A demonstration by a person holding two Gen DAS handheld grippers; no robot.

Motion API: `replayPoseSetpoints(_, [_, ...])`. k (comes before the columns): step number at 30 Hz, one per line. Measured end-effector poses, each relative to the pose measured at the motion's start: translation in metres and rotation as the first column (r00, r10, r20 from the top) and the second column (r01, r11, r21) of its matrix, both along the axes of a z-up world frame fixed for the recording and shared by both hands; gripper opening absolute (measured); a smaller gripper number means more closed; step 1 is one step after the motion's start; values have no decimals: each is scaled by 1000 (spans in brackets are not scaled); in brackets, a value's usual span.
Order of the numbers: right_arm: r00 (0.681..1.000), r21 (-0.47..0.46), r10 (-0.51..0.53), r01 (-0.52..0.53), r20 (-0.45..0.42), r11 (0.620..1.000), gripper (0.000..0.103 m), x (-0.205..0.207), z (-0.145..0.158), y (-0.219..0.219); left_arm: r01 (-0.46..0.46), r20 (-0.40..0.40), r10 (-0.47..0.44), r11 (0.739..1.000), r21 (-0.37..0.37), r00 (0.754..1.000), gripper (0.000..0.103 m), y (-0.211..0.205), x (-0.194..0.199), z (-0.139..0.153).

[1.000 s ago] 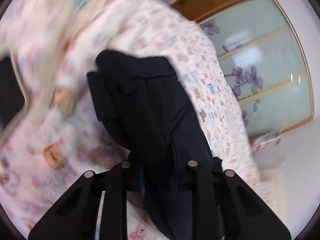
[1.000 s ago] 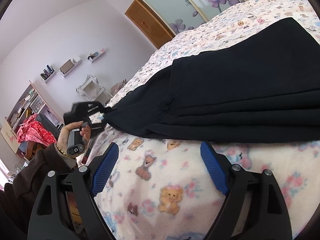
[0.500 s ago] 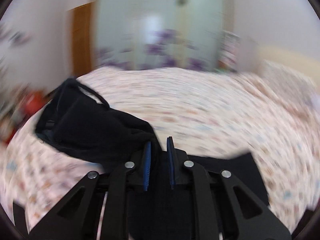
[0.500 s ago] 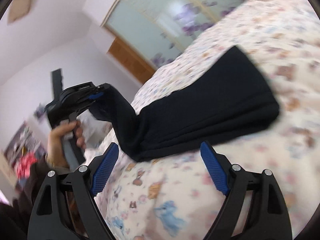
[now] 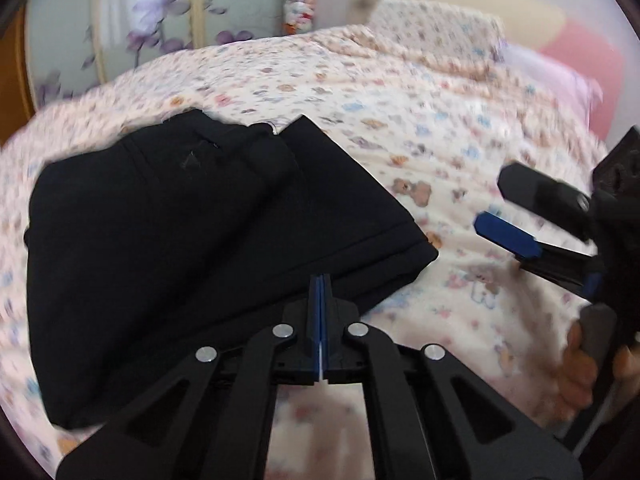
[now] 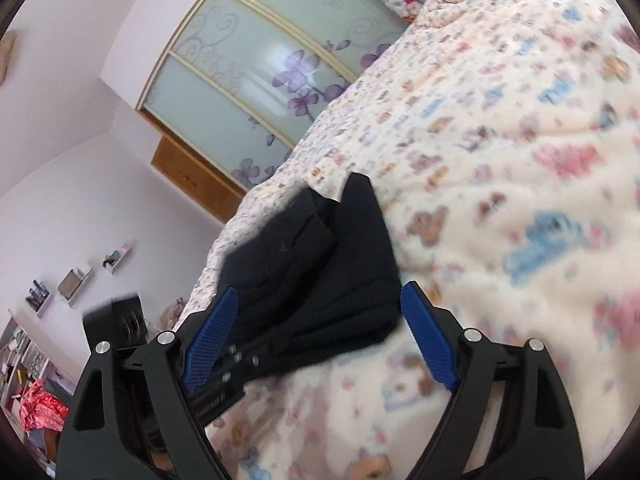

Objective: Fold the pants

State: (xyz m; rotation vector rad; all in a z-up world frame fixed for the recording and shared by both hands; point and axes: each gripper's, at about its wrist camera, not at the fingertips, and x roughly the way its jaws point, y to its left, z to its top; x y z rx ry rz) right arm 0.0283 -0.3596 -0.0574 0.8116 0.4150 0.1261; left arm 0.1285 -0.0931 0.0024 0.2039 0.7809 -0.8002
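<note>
The black pants (image 5: 192,232) lie folded over on themselves in a thick stack on the bed. They also show in the right wrist view (image 6: 320,272). My left gripper (image 5: 320,280) is shut at the near edge of the stack; whether cloth is still pinched between its blue pads is hidden. My right gripper (image 6: 316,336) is open and empty, just short of the stack's near edge. It also shows at the right of the left wrist view (image 5: 532,220), apart from the pants.
The bed is covered by a cream blanket with a teddy-bear print (image 6: 500,160). Pillows (image 5: 440,28) lie at the head. Sliding glass wardrobe doors with purple flowers (image 6: 260,60) stand beyond the bed. Wall shelves (image 6: 76,284) and red clutter (image 6: 40,408) are at the left.
My left gripper carried one end of the pants up and over onto the rest, making a folded stack, and its pads closed fully. My right gripper stayed open and swung toward the stack.
</note>
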Motion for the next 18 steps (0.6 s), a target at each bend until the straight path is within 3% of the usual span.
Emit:
replayPoseSetpoints(1, [1000, 9, 23, -23, 0, 1000, 86, 10, 7, -1, -17, -13, 16, 999, -36, 1000, 15, 7, -1, 1])
replayPoseSetpoints(2, [999, 21, 39, -39, -2, 999, 86, 18, 10, 0, -55, -27, 52, 994, -92, 998, 43, 22, -1, 3])
replayPoseSetpoints(4, [996, 50, 82, -81, -20, 995, 86, 42, 16, 3, -129, -25, 127, 977, -169, 992, 74, 49, -1, 7])
replayPoseSetpoints(7, [989, 43, 132, -130, -59, 991, 86, 85, 24, 10, -238, -14, 242, 939, -247, 970, 79, 92, 0, 10])
replayPoseSetpoints(10, [977, 66, 124, -114, -171, 991, 85, 127, 14, 11, -372, -62, 372, 876, -305, 926, 91, 137, 7, 3])
replayPoseSetpoints(13, [953, 136, 104, -67, -286, 988, 85, 154, -5, 8, -471, -113, 462, 811, -346, 880, 93, 176, 8, -11])
replayPoseSetpoints(18, [947, 63, 104, -89, -305, 994, 84, 176, -6, 13, -505, -160, 482, 781, -367, 861, 96, 189, 9, -33])
